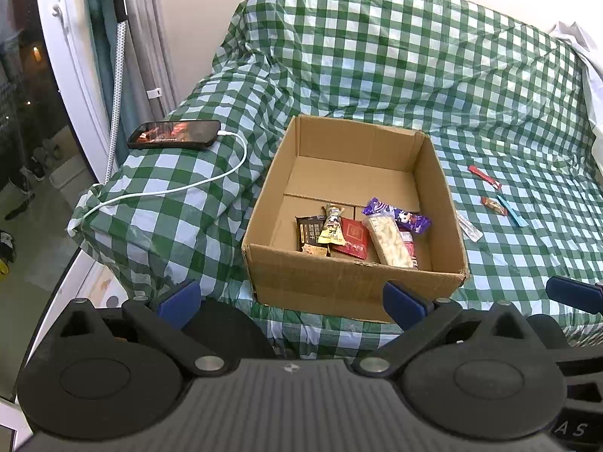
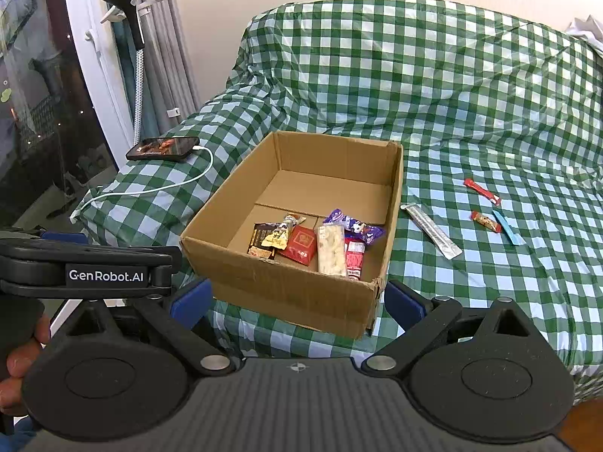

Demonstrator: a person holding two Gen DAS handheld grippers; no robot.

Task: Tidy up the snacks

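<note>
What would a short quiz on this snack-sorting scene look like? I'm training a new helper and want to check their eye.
1. True or false: the cardboard box already holds several snacks.
2. How many snacks lie loose on the checked cloth to the right of the box? A) one B) four C) seven
3. Fill in: the phone left of the box has a white ____ plugged into it.

Key
1. True: among them a purple packet and a red packet.
2. B: a silver stick, a red stick, a small red bar and a blue strip.
3. Cable.
</note>
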